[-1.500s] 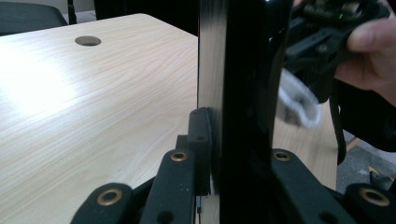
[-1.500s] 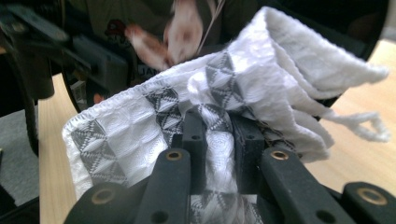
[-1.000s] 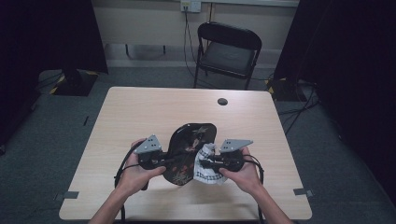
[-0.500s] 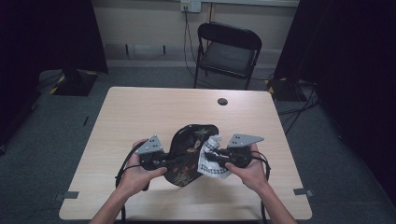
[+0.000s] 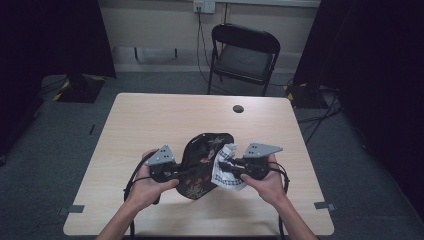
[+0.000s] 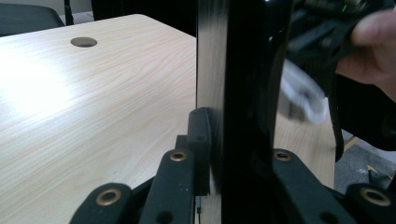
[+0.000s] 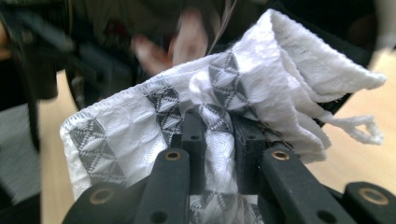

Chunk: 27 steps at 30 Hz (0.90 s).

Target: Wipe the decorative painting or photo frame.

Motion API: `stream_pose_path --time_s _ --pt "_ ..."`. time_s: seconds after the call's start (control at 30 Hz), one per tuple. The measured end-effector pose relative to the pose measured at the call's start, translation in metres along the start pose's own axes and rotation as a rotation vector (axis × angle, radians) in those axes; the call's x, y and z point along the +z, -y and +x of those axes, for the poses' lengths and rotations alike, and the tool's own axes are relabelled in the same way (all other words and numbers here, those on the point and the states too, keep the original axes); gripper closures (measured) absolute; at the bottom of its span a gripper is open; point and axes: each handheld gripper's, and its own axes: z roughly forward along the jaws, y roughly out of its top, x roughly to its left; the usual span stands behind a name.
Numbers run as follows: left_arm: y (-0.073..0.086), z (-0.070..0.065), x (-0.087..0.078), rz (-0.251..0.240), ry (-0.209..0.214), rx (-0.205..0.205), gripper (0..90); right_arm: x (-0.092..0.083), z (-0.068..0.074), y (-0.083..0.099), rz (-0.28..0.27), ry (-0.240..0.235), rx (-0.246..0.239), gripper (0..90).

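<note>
Wiping the tray, mid-job

Left gripper (image 5: 186, 173) clamps the black tray (image 5: 202, 162) (edge-on), right gripper (image 5: 231, 168) pinches the cloth (image 5: 226, 170); next, rub across.

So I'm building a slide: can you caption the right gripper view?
Right tool shut on a white-and-grey patterned cloth, bunched against a dark plate over the table.

Tray (image 5: 200, 162): glossy black lacquer-look, smooth, mirror-like edge in left gripper view, patterned face. Cloth (image 5: 227, 172): woven cotton-like towel, white with grey triangle pattern, waffle texture, matt, loop at 3 o'clock. Table (image 5: 165, 120): pale wood-grain laminate, smooth, slight sheen. Right gripper (image 7: 219, 135): matt black plastic, brass-coloured rivets. Chair (image 5: 245, 55) at 12 o'clock: black seat, metal frame.
</note>
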Motion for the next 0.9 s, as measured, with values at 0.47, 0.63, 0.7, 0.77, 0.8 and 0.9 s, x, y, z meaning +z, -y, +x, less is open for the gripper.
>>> stream_pose_path --time_s 0.47,0.63,0.7,0.77,0.8,0.9 --pt "0.000 0.000 0.000 0.001 0.011 -0.004 78.9 0.006 0.002 0.007 0.044 -0.044 -0.009 79.0" --pt "0.000 0.000 0.000 0.001 0.009 -0.006 78.7 0.018 0.008 0.015 0.100 -0.078 -0.022 79.0" --pt "0.001 0.000 0.000 0.001 0.009 -0.008 78.6 0.017 0.009 0.014 0.104 -0.075 -0.026 78.8" --pt "0.000 0.000 0.000 0.002 0.008 -0.009 78.4 0.016 0.009 0.012 0.090 -0.070 -0.018 78.6" --pt "0.001 0.000 0.000 0.001 0.006 -0.009 78.4 0.016 0.009 0.011 0.080 -0.065 -0.017 78.7" --pt "0.000 0.000 0.000 0.002 0.007 -0.007 78.4 0.012 0.011 0.005 0.040 -0.045 -0.022 78.5"
